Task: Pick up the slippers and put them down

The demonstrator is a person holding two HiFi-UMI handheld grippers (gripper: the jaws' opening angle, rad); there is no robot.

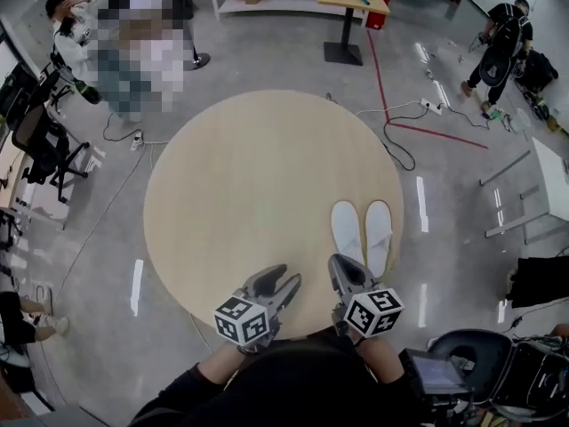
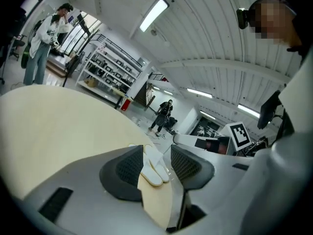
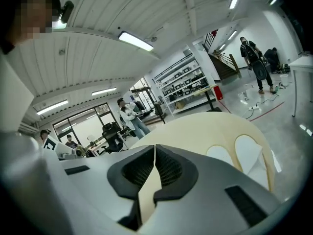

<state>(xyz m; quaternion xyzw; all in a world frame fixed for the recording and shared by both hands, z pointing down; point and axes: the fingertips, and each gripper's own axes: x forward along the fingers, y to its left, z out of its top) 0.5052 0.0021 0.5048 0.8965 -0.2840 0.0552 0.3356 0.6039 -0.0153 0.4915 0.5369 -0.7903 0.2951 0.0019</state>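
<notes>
Lying side by side on the round table [image 1: 258, 176], near its right edge, the pair of white slippers [image 1: 363, 234] is held by no tool. The left gripper [image 1: 283, 278] has its jaws apart and empty, and the right gripper [image 1: 340, 263] has its jaws pressed together on nothing. I judge that no lift is in hand; a pick-up calls for parting the right jaws first, then reaching forward to a slipper's near end.

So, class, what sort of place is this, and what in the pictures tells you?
Probably a lab or workshop rather than a home: a bare grey concrete floor with loose black cables trailing across it, white metal storage racks, and a black office chair.
</notes>
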